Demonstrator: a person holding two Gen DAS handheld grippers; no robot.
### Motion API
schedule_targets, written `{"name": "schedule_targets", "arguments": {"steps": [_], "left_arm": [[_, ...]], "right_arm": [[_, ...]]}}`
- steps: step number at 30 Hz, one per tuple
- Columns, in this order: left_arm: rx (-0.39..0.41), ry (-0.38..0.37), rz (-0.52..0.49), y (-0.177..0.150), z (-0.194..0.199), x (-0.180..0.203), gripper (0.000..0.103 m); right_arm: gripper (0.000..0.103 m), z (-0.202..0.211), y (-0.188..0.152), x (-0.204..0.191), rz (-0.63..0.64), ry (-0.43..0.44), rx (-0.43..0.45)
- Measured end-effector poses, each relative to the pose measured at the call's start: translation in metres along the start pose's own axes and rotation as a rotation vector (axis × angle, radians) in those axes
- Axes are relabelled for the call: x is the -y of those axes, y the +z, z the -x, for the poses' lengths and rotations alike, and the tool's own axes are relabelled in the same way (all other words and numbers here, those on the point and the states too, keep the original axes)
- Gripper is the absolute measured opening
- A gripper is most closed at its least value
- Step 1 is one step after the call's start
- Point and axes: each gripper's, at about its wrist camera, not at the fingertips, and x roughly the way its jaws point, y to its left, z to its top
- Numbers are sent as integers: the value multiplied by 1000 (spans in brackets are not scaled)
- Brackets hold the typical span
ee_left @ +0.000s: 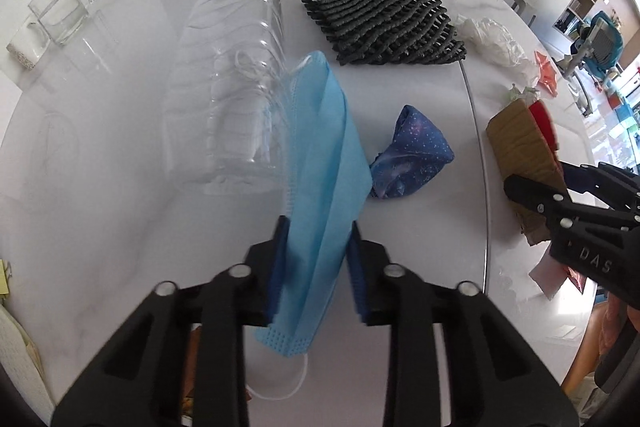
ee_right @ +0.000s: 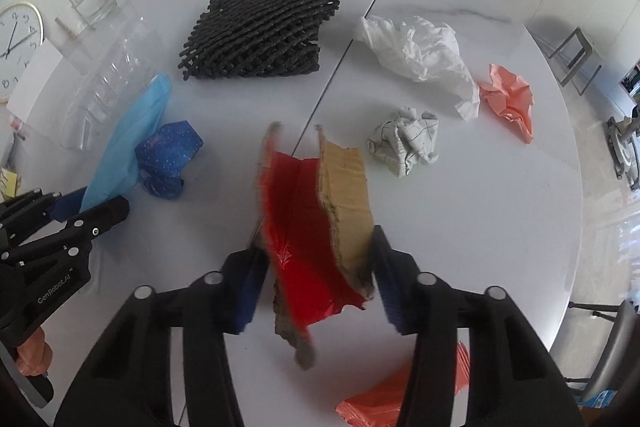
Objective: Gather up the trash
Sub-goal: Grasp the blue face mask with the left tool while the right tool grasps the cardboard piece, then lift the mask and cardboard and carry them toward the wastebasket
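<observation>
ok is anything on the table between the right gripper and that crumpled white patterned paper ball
Nothing on the table blocks it, but the right hand-held gripper is already shut on a torn red cardboard piece. The crumpled patterned paper ball lies beyond it to the right, on bare white table.

White table (ee_right: 480,207): black mesh mat (ee_right: 260,31), crumpled paper (ee_right: 404,141), plastic container (ee_left: 236,87).

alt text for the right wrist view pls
The right gripper pinches a torn red-and-brown cardboard piece above a white table. Crumpled white, pink and printed paper lie beyond; the left gripper holds a blue face mask.
</observation>
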Motion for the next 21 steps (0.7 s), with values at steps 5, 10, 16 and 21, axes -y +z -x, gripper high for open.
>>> {"name": "schedule_targets", "arguments": {"steps": [5,10,16,21], "left_arm": [[29,-18,10,0,14,0,12],[86,-47,9,-4,46,3,11],[158,-77,-2,-6,88,11,11],[213,-94,-41,-10,127,27,11]], "right_arm": [[40,14,2,8,-62,54,25],[40,39,-1,12,-94,74,71],[40,77,-18,17,-111,84,131],[40,113,-39,25,-138,79,187]]}}
